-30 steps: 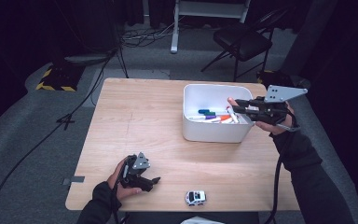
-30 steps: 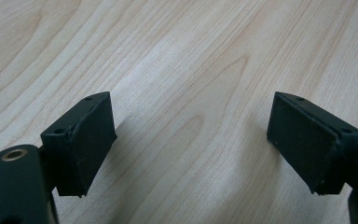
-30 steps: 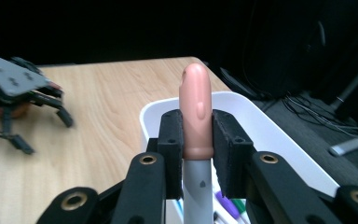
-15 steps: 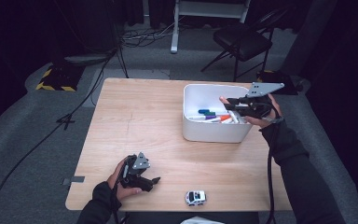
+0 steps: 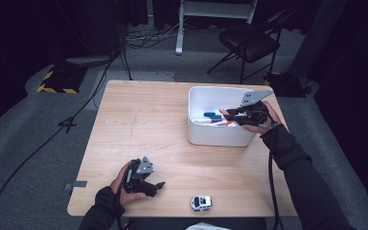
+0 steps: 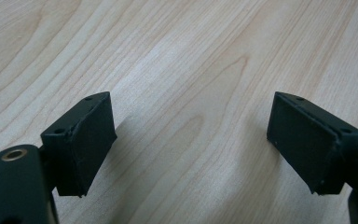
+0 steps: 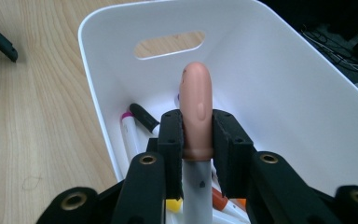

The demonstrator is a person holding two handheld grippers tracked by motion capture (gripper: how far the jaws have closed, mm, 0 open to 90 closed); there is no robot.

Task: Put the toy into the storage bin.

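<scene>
On my feed the left gripper (image 5: 159, 184) sits at 7 o'clock on the wooden table (image 5: 143, 120), jaws apart on nothing; right gripper (image 7: 198, 135) clamps a peach-capped marker (image 7: 196, 107) over the white bin (image 5: 199, 96) at 2; grey carpet and a dark chair (image 5: 249, 40) beyond

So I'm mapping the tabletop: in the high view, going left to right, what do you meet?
Left gripper → toy car → white bin → right gripper, shut on a marker with a peach cap over the bin.
</scene>
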